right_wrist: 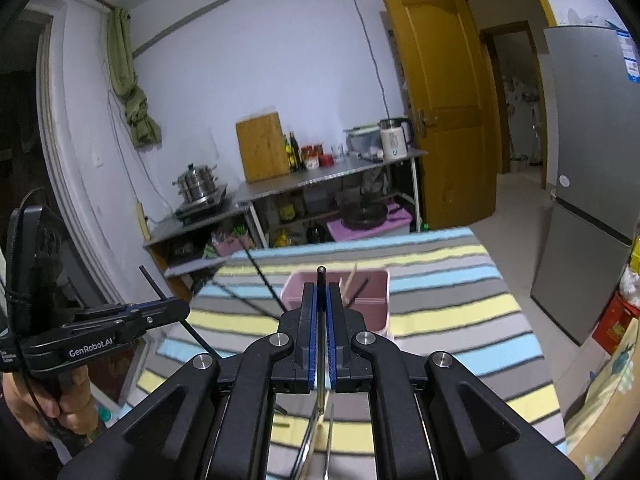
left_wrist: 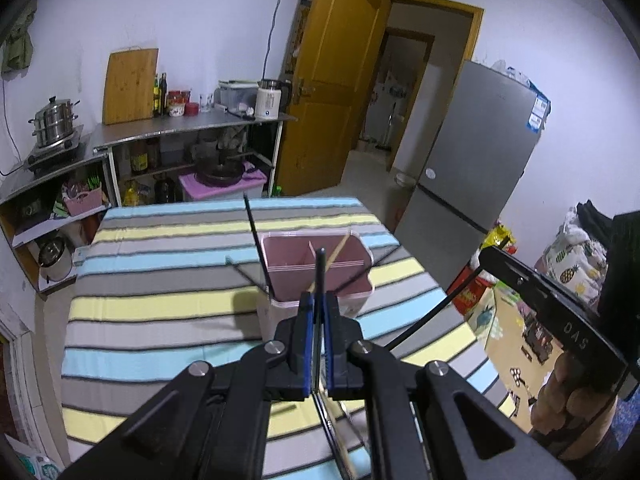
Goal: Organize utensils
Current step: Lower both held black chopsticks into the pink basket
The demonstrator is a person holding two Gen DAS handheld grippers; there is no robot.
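Both tools clamped on a dark chopstick each, left tool [left_wrist: 318, 304] and right tool [right_wrist: 321, 300], sticks [left_wrist: 320, 272] [right_wrist: 321, 280] upright, aimed ahead at the pink holder [left_wrist: 320, 276] on the striped bench [left_wrist: 160, 312], left seemingly nearer.

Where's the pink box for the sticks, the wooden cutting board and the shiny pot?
Pink box [left_wrist: 320, 298]: left wrist view, on its near front wall.
Wooden cutting board [left_wrist: 130, 86]: left wrist view, middle of its face.
Shiny pot [left_wrist: 54, 122]: left wrist view, on its steel side.
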